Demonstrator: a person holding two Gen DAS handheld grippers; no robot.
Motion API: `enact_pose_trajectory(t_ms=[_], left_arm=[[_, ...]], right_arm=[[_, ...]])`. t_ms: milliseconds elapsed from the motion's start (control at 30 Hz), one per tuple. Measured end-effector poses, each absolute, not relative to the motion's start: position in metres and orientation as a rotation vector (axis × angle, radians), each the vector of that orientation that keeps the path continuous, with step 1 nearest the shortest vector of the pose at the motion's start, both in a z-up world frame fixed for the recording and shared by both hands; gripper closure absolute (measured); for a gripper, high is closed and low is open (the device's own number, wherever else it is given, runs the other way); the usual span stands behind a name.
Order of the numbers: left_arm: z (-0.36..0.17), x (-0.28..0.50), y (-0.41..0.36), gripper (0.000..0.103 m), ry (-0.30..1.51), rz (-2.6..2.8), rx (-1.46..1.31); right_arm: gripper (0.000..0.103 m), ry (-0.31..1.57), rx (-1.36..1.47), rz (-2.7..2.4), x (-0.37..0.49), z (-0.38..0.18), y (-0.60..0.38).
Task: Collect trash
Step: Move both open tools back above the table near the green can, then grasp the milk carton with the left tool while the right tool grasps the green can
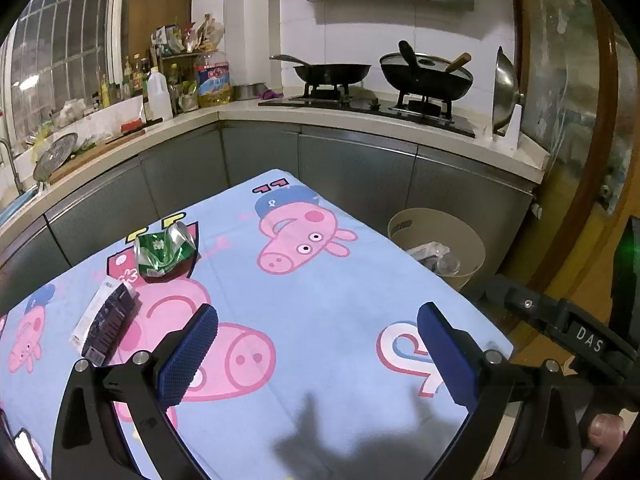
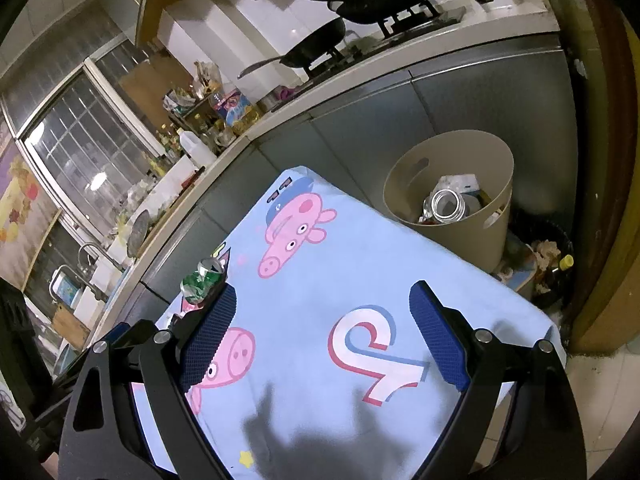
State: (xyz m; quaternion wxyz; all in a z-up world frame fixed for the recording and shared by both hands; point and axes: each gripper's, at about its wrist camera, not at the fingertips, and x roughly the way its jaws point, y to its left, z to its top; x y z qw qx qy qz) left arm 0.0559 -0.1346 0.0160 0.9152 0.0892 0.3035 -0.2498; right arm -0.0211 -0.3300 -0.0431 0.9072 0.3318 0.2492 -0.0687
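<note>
1. Cluttered kitchen, L-shaped counter [image 1: 360,120] with woks on the hob; in front, table under a Peppa Pig cloth [image 1: 320,300].
2. Crushed green drinks can [image 1: 166,254] lying near the table's far left edge; flat dark carton [image 1: 106,326] just beside it, nearer along the same left edge, not quite touching.
3. Beige waste bin [image 2: 452,200] on the floor off the table's far right corner, already holding a clear jar and wrappers.
4. Left gripper [image 1: 316,354] spread wide, holding nothing, over the near middle of the cloth. Right gripper [image 2: 322,334] likewise wide and empty, toward the near right edge.
5. Can: probably very light, thin metal, dented and springy, slick with sharp creases; best taken across the flattened waist. On its side, open top toward the far edge, long axis roughly near-to-far.
6. Carton: likely light, stiff card, crushable; best taken across the narrow width. Long axis near-to-far, slightly slanted to the right.
</note>
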Motion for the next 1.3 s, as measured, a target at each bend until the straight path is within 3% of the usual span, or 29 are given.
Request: enact_pose_trajectory(t_ms=[600,833,1100,1300], left_arm=[[-0.013,0.1,-0.113,0.004,0.716,-0.484,0.148],[-0.02,0.137,-0.054,0.004,0.732,-0.396,0.111],[-0.028,0.209,0.054,0.004,0.756,-0.109,0.14],[-0.056,0.239,0.067,0.004,0.823,-0.107,0.217]], right_arm=[[0.016,0.591,0.664,-0.102,0.026,-0.056,-0.314],[0.016,0.635,0.616,-0.031,0.058,-0.062,-0.297],[0.016,0.707,0.408,0.201,0.153,-0.056,-0.237],[0.016,0.776,0.376,0.409,0.272,-0.06,-0.188]])
